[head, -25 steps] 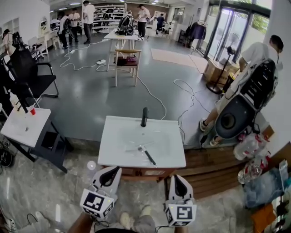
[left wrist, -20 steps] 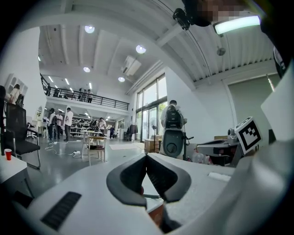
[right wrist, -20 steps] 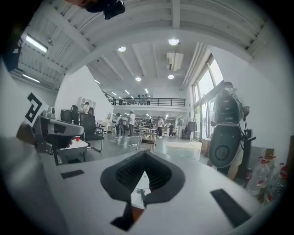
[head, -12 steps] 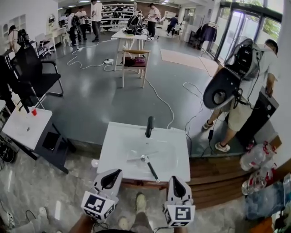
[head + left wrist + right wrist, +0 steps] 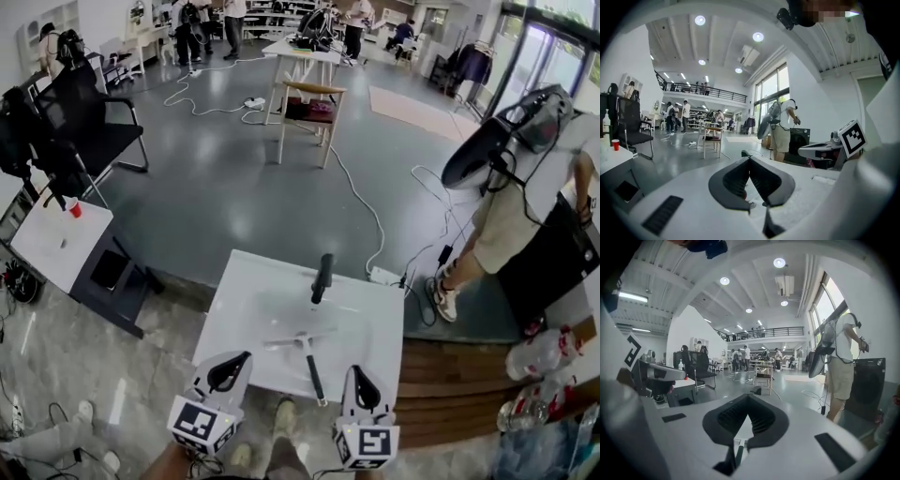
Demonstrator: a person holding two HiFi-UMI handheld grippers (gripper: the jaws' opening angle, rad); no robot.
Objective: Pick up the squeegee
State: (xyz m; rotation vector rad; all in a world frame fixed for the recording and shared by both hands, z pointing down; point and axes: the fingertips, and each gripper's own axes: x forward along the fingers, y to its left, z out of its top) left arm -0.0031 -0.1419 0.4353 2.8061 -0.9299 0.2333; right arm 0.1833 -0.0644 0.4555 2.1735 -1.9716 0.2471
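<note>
Squeegee w/ black handle and pale crossbar blade [image 5: 307, 354] lies flat in the shallow basin of the white table [image 5: 253, 300]. The blade runs across the basin and the handle points toward the near edge. Just past it, at the far rim, a black upright tap [image 5: 322, 277].

Right gripper [image 5: 357, 373] hovers at the table's near edge, just right of the handle end, not touching. In the right gripper view its fingers [image 5: 761, 420] are pressed together at the tips w/ nothing pinched, and the handle shows low in the gap beneath them [image 5: 737, 453]. Left gripper [image 5: 234, 361] is at the near left edge, further from the handle. Its fingers [image 5: 736, 178] also meet at the tips and hold nothing.

Step in hand, by my read: the approach. No grasp yet, squeegee untouched.

Next move prob. falls to the right gripper, as it's nearest. Fingers need to spread first, then drop over the handle mid-length, square across it, and pinch before lifting. The handle sits low in the basin, so the tips have to dip below the rim. Risk: fingertips clip the rim or nudge the handle sideways.

Beyond: grey floor, white cables, wooden stool [image 5: 305, 112], a person by the table's right side [image 5: 525, 197].
</note>
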